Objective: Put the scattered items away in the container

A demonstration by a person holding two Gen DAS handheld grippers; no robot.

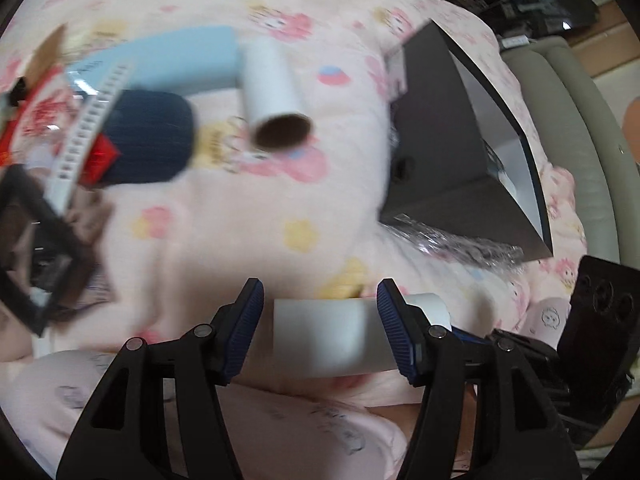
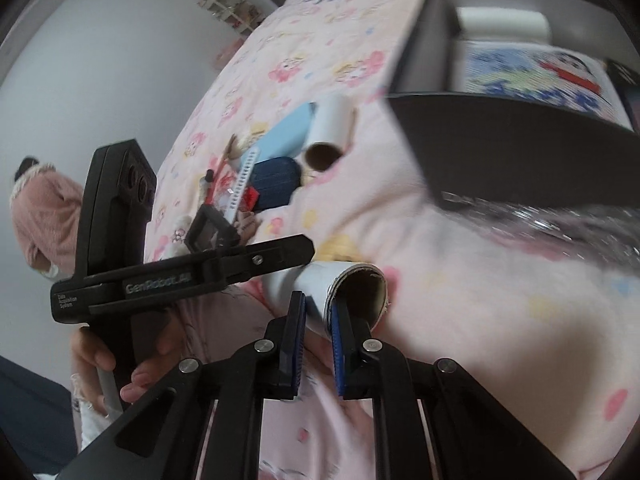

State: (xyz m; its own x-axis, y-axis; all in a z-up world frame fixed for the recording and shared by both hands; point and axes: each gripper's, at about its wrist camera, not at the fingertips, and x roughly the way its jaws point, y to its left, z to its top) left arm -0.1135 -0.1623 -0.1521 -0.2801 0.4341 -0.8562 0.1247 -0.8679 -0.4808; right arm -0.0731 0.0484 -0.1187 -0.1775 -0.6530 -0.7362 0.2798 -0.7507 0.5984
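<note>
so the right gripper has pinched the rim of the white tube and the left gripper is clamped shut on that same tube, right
Not quite. The right gripper has pinched the rim of the white tube, but the left gripper is not clamped: the left wrist view shows its fingers open astride the tube, with a gap beside one pad.

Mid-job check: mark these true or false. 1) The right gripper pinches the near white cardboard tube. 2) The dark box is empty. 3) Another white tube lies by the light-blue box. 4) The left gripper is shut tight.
1) True: the right gripper clamps the near white cardboard tube by its wall at the open end.
2) False: the dark box holds a white roll and a cartoon-printed item.
3) True: another white tube touches the light-blue box.
4) False: the left gripper stands open around the near tube.
</note>
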